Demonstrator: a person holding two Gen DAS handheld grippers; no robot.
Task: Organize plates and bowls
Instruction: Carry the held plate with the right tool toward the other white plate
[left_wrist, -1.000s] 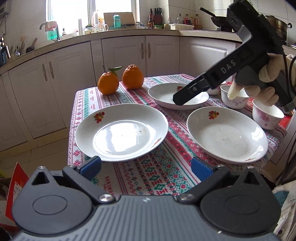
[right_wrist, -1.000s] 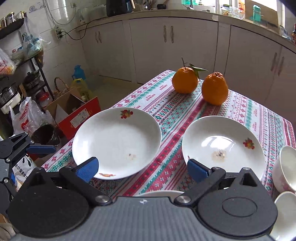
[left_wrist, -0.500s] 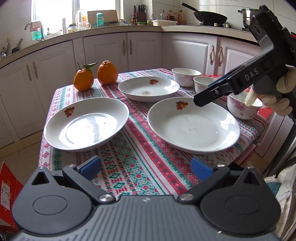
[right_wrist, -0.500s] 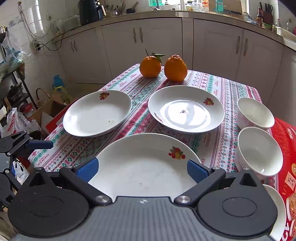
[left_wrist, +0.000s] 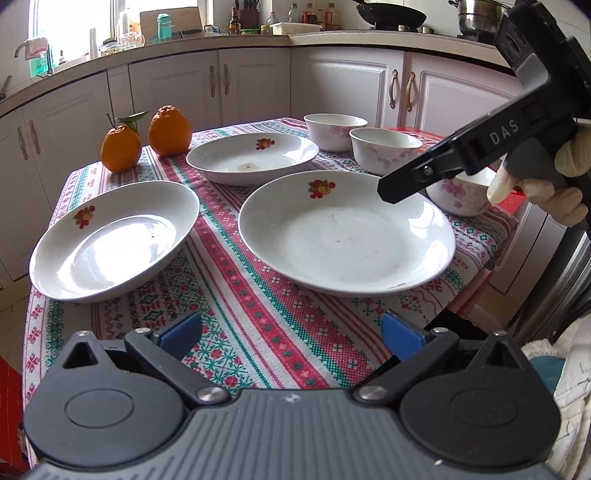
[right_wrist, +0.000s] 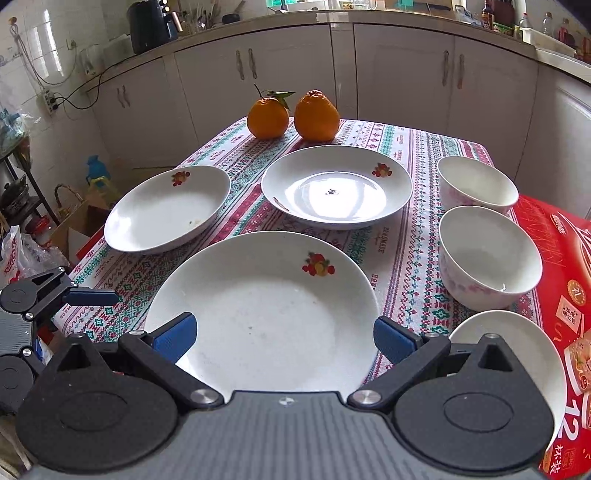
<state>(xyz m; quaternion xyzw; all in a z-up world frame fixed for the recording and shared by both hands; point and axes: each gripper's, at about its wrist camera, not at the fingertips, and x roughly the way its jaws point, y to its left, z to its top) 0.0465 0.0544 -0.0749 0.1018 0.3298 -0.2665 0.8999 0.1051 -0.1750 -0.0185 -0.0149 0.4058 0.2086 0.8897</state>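
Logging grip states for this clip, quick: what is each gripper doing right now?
Left gripper: open, holding nothing, above the tablecloth.
Right gripper: open, holding nothing, over the nearest plate.

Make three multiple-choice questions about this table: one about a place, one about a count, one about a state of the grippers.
1. Where are the two oranges?
A. at the far end of the tablecloth
B. inside a bowl
C. on the nearest plate

2. How many plates are on the table?
A. two
B. three
C. five

3. What state is the right gripper in?
A. shut on a bowl
B. shut on a plate
C. open, holding nothing

Answers: 1 A, they stand beyond the far plate. 2 B, with the nearest plate and the left plate. 3 C, its blue pads sit wide apart above the nearest plate.
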